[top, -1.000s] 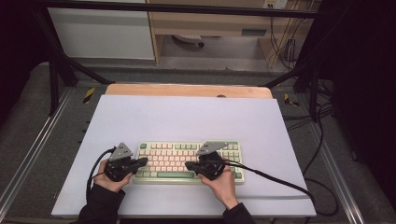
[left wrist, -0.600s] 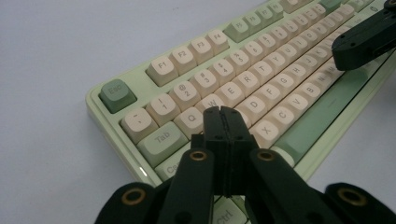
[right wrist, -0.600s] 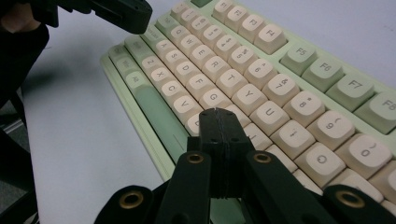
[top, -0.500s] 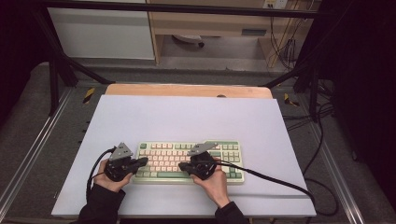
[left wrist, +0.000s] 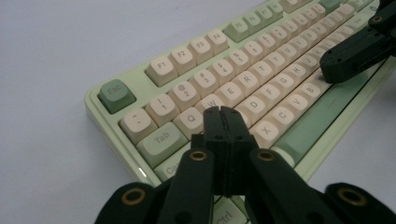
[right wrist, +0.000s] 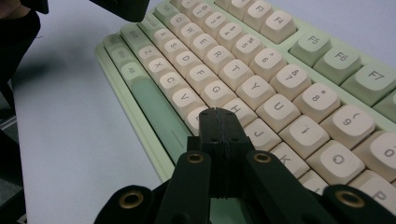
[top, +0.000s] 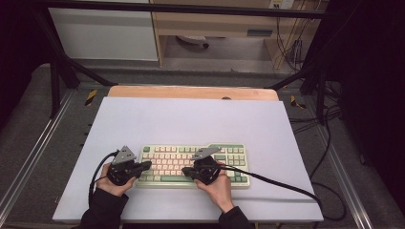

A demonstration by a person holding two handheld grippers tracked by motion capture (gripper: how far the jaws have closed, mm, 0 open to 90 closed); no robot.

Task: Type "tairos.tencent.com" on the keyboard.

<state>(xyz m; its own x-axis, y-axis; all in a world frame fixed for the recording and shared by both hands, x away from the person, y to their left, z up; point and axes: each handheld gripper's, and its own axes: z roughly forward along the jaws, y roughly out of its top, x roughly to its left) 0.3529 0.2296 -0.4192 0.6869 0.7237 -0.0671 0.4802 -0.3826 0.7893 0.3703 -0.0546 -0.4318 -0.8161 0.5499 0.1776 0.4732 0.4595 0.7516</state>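
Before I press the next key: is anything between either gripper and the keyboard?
Nothing visible. The left gripper sits with shut jaws over the keyboard's left-hand letter keys, and the right gripper with shut jaws over its middle keys. Only bare keycaps lie under them.

A pale green keyboard [top: 191,164] with cream letter and number keys [left wrist: 261,91] and darker green modifier keys such as Esc [left wrist: 116,94] and Tab [left wrist: 161,140]; a long green space bar [right wrist: 156,109] along the near edge. Lying flat on the white table surface, near its front edge, roughly centred, long side parallel to that edge. Function row [right wrist: 327,53] at the far side. All keycaps seated and upright, legends readable in both gripper views.
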